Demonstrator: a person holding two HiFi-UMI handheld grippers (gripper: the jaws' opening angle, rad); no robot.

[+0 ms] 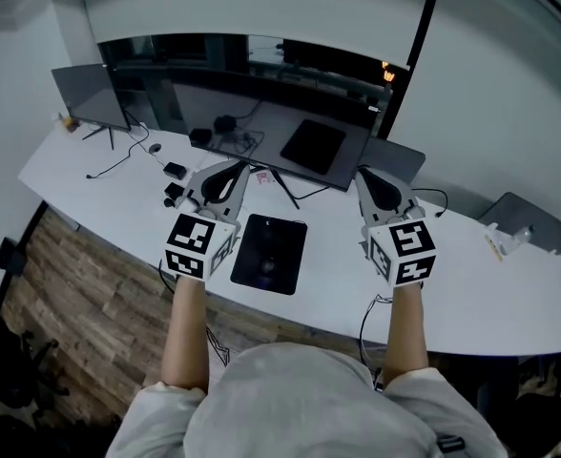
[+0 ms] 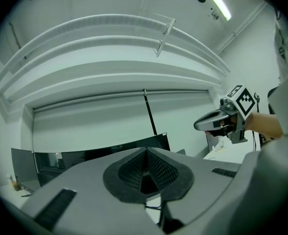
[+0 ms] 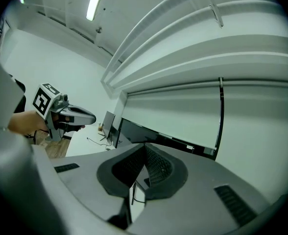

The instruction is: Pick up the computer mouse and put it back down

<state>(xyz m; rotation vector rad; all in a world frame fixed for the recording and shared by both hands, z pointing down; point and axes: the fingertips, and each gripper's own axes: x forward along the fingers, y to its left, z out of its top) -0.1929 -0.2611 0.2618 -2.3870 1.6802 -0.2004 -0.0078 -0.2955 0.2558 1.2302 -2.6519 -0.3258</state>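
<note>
Left gripper [image 2: 145,152] and right gripper [image 3: 144,149] both clenched on nothing, held above the desk [image 1: 471,284]; computer mouse [image 1: 268,264], dim, seemingly on its pad [image 1: 286,231] at the near edge, so either put back or untouched.

The mouse [image 1: 269,263] and its pad [image 1: 285,232] are black, the desk [image 1: 471,284] white, the floor [image 1: 80,294] brown wood-grain.

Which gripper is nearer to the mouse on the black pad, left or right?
Left. In the head view the left gripper is close beside the left edge of the pad, up-left of the mouse; the right gripper is farther off, right of the pad.
</note>
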